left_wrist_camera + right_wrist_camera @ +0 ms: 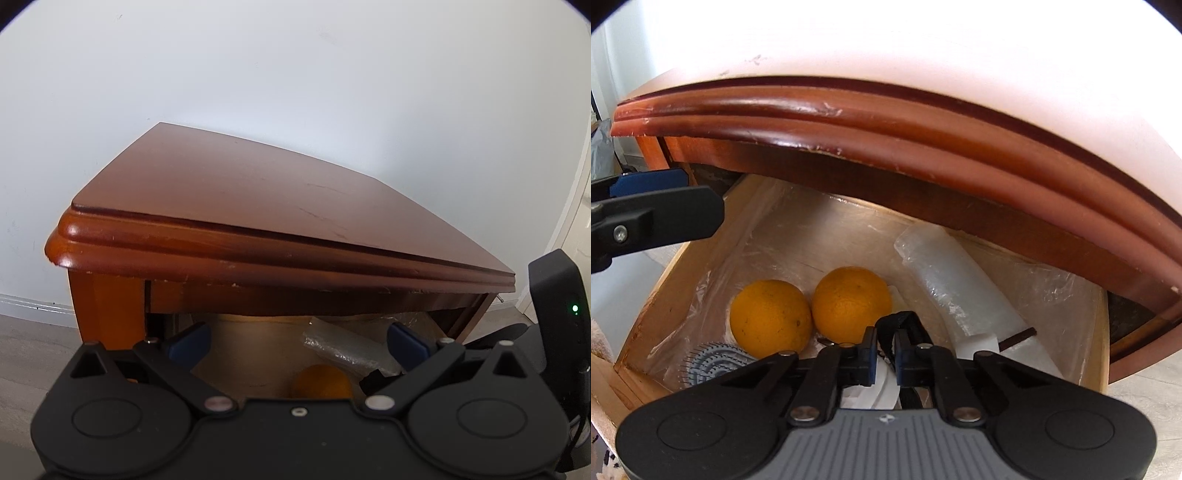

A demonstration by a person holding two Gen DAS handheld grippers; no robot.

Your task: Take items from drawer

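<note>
We begin with the biggest thing in view, the white wall (295, 74) behind a reddish-brown wooden side table (258, 192), whose moulded front edge is nicked and scratched. Grey floor (33, 350) shows at the table's left side. Under the tabletop the drawer (683, 266) stands pulled out toward us, its pale wood walls and bottom lined with a crinkled clear plastic sheet (798, 236).

Our left gripper (297, 338) hangs in front of the drawer opening with its blue-padded fingers (188, 341) spread wide and nothing between them. From the right wrist view one of those fingers juts in at the left edge, above the drawer's left wall.

Inside the drawer, toward the right, lies a long plastic-wrapped roll (945, 273), angled from the back toward the front right corner. Left of it sit two oranges (851, 303) side by side — touching or nearly so — near the middle of the drawer floor. In front of the left orange we see a round grey bristled brush (714, 360), partly hidden by our gripper body.

Our right gripper (885, 363) reaches down into the drawer just in front of the right orange, clenched on a black strap (899, 323) that loops up between its pads. White objects lie beneath — we cannot tell what they are.
</note>
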